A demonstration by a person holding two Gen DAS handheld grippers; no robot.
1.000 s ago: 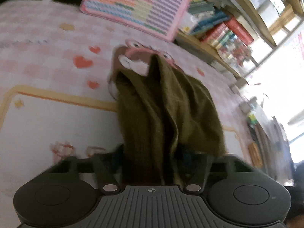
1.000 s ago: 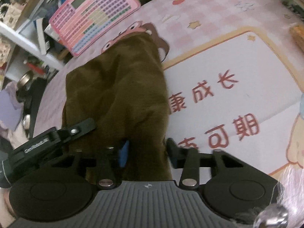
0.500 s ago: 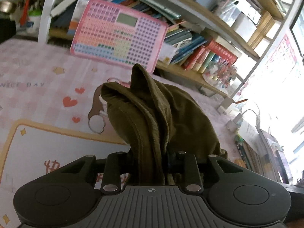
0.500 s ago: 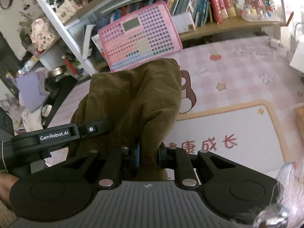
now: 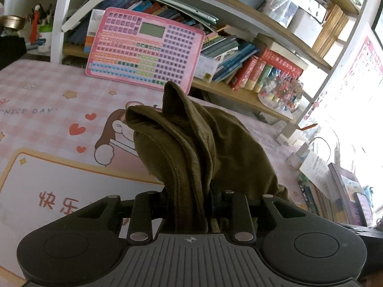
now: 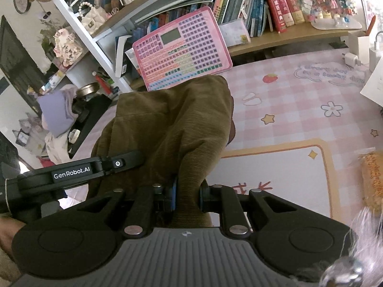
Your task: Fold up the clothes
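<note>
Now the olive garment [image 5: 191,157] hangs pinched inside each claw's closed jaws.

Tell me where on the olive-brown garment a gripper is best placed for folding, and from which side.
Judging by the pose, at an edge, from the near side. The olive-brown garment drapes away from both grippers, so its bunched near hem is what they can reach; the left gripper and right gripper are shut there.
</note>
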